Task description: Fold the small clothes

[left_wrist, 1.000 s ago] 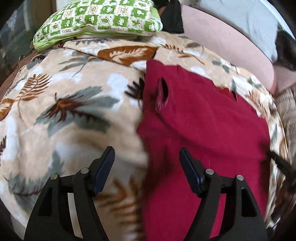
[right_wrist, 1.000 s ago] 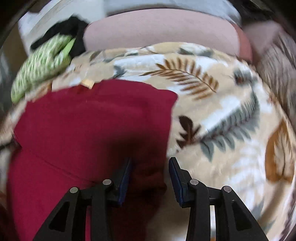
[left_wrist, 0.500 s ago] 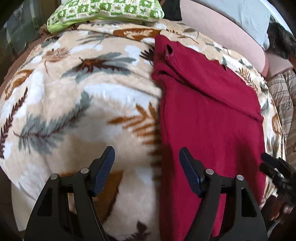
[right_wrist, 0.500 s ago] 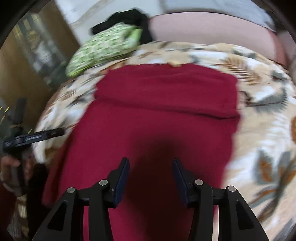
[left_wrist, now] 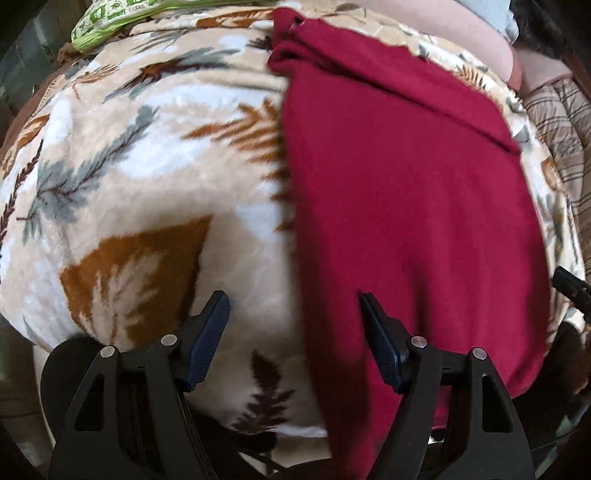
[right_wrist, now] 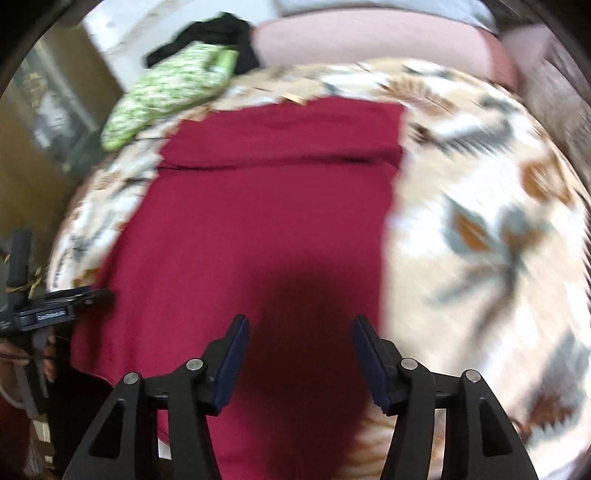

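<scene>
In the left wrist view, the left gripper (left_wrist: 291,332) hung above the near edge of a bed, its black fingers (left_wrist: 207,328) with blue pads spread wide apart and holding nothing. Below them lay a plush cream blanket printed with grey and rust-brown leaves (left_wrist: 147,177). A dark red knit garment (left_wrist: 406,206) was spread flat on that blanket, right of centre, running from the far end toward the camera, with a folded band across its far end. The garment's left edge passed under the gap between the fingers, nearer the right one. A green-and-white patterned pillow (left_wrist: 107,26) sat at the far left corner, and a pink cushion (left_wrist: 461,29) lay beyond the blanket. A black tip of the right gripper (left_wrist: 570,288) showed at the right edge.

In the right wrist view, which was blurred, the right gripper (right_wrist: 299,354) hovered over the near part of the dark red garment (right_wrist: 266,206), fingers (right_wrist: 232,358) apart and empty, a shadow on the cloth between them. The leaf-print blanket (right_wrist: 480,192) spread to the right. The green pillow (right_wrist: 166,96) lay far left, beside a crumpled black cloth (right_wrist: 218,37). The left gripper (right_wrist: 55,310) appeared at the left edge, beside the garment's side.
</scene>
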Tool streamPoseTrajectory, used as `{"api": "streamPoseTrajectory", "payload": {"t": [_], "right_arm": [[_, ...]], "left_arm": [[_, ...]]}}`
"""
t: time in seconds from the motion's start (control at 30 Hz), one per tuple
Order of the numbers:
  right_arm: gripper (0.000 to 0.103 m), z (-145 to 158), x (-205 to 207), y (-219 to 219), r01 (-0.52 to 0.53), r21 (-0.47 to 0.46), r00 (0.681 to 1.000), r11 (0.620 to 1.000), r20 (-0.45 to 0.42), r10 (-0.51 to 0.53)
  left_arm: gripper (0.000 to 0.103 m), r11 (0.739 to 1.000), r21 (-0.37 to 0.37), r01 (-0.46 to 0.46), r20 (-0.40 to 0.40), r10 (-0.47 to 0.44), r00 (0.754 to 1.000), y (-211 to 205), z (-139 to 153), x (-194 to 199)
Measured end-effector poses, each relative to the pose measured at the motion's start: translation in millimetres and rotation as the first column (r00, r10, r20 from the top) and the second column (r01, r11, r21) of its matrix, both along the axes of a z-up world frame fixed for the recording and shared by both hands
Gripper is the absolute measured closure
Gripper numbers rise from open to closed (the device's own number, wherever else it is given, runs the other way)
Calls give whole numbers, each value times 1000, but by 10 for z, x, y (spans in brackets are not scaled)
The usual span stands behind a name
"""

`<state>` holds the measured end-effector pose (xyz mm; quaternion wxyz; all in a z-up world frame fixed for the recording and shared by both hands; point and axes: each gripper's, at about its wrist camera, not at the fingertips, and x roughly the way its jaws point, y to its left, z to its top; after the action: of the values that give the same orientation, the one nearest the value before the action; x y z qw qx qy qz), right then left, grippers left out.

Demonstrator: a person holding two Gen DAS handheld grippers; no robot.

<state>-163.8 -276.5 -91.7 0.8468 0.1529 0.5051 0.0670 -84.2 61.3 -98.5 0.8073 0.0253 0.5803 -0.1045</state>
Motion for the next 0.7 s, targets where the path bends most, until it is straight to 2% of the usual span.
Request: {"api": "streamPoseTrajectory", "payload": {"t": [0.13,0.17,0.2,0.23,0.27,0.3,0.4,0.5,0.6,0.67,0.7], "right_arm": [[46,-242,-53,-74,23,40,997,999,-79,-20],[46,-249,-57,-75,25,35,997,999,-72,-22],[51,-194,-57,-62,6,12,999,1000,-44,-5],[75,-175,-55,-23,-21,-6,999,1000,-32,20],[89,-135,-48,19,-47,-21,999,999,-14,46],[94,-101,-48,14,-45,-19,999,999,-5,45],[95,-62,-52,-113,-11,-97,1000,995,2,11],[95,-89,-88,-201,10,-61,1000,998,-8,-10],[95,-112,-133,-92,-24,-62,999,998,-24,22],[85,-88,-185,-75,-25,-60,1000,998,-15,25],[60,-74,-211,-79,-29,-51,999,998,-13,29]], "left_arm": [[31,1000,-15,-12,5,12,1000,51,1,-39],[31,1000,-15,-14,7,15,1000,51,-3,-49],[31,1000,-15,-19,9,19,1000,52,-9,-65],[31,1000,-16,-22,10,22,1000,47,-5,-86],[31,1000,-17,-24,10,24,1000,60,-11,-104],[31,999,-21,-28,7,28,1000,74,-14,-127],[31,997,-45,-65,-6,65,998,180,-18,-185],[31,990,-83,-116,-24,115,993,279,-54,-260],[31,992,-62,-106,-19,105,994,262,-72,-337],[30,995,-44,-94,-16,93,996,238,-73,-381],[29,995,-42,-94,-14,93,996,240,-82,-380]]}}
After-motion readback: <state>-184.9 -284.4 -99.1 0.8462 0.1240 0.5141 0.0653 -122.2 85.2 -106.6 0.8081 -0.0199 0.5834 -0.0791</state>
